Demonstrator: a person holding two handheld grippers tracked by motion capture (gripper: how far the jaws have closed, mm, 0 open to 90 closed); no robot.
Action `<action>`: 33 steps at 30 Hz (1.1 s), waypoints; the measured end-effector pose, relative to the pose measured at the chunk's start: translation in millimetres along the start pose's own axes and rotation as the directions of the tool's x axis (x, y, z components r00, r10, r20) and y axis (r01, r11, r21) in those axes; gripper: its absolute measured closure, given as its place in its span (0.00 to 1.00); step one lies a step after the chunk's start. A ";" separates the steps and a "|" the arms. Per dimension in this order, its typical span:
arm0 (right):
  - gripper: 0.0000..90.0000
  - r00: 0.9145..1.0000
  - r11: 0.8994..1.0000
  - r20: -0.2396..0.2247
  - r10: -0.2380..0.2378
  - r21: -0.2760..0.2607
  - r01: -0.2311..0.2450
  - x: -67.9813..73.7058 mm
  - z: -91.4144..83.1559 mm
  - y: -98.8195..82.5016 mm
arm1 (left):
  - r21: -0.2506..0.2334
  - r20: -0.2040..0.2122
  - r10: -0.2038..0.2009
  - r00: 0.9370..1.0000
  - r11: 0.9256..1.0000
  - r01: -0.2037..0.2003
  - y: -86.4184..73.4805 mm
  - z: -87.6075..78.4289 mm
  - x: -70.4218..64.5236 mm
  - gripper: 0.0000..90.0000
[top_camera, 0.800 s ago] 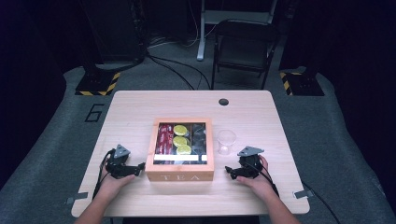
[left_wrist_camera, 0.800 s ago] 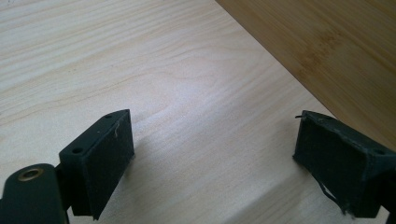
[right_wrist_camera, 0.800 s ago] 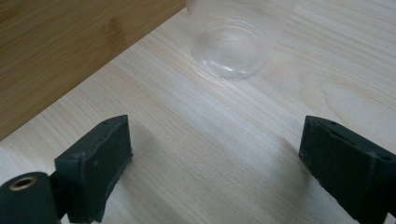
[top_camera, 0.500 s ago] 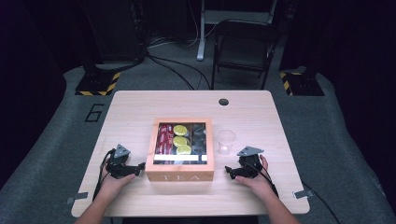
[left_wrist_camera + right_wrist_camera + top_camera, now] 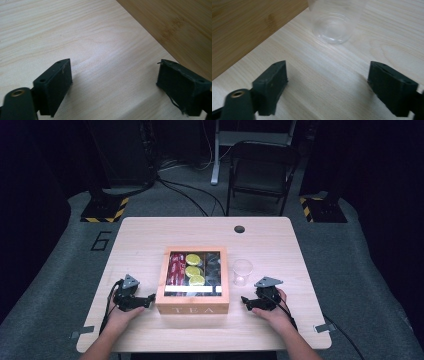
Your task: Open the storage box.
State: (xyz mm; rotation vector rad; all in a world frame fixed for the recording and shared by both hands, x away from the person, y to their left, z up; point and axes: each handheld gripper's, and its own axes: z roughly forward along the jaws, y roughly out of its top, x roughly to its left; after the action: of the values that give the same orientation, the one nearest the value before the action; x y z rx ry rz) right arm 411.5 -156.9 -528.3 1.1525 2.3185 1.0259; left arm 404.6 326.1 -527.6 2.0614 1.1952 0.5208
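A wooden tea box (image 5: pixel 192 309) stands at the table's middle with a clear window in its top. Through it I see red packets (image 5: pixel 176 268), lemon slices (image 5: pixel 193 268) and dark items. A clear plastic cup (image 5: pixel 242 271) stands upright just right of the box. My left gripper (image 5: pixel 148 300) rests on the table left of the box, open, nothing between its jaws; the box wall (image 5: pixel 175 27) lies ahead of my left gripper (image 5: pixel 115 85). My right gripper (image 5: pixel 246 302) rests right of the box, open and empty. From my right gripper (image 5: pixel 328 82), the cup (image 5: pixel 333 25) is ahead and the box wall (image 5: pixel 247 30) stands beside it.
The light wooden table (image 5: pixel 150 240) has a round cable hole (image 5: pixel 239 229) near its far edge. A dark folding chair (image 5: pixel 260 175) stands behind the table, with cables on the grey floor. Bare tabletop lies behind the box and along the front edge.
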 end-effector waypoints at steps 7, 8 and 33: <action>0.49 0.999 0.997 -0.014 0.048 0.059 -0.047 -3.2 -8.8 7.2 | 0.029 0.009 -0.018 1.000 0.999 0.018 2.7 -6.4 -1.4 0.37; 0.50 0.998 0.997 -0.020 0.055 0.062 -0.054 -2.8 -9.5 7.7 | 0.029 0.008 -0.017 1.000 0.999 0.017 3.3 -7.3 -1.5 0.38; 0.61 0.996 1.000 -0.091 0.019 -0.021 -0.021 2.6 -40.0 19.7 | -0.064 0.103 -0.113 0.988 0.991 0.120 12.5 -43.5 -5.4 0.61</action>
State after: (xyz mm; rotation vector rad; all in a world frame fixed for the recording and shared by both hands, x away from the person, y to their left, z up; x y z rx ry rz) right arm 397.1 -164.8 -486.8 1.1450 2.3631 1.1302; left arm 381.8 332.9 -488.8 1.9225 1.2132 0.3950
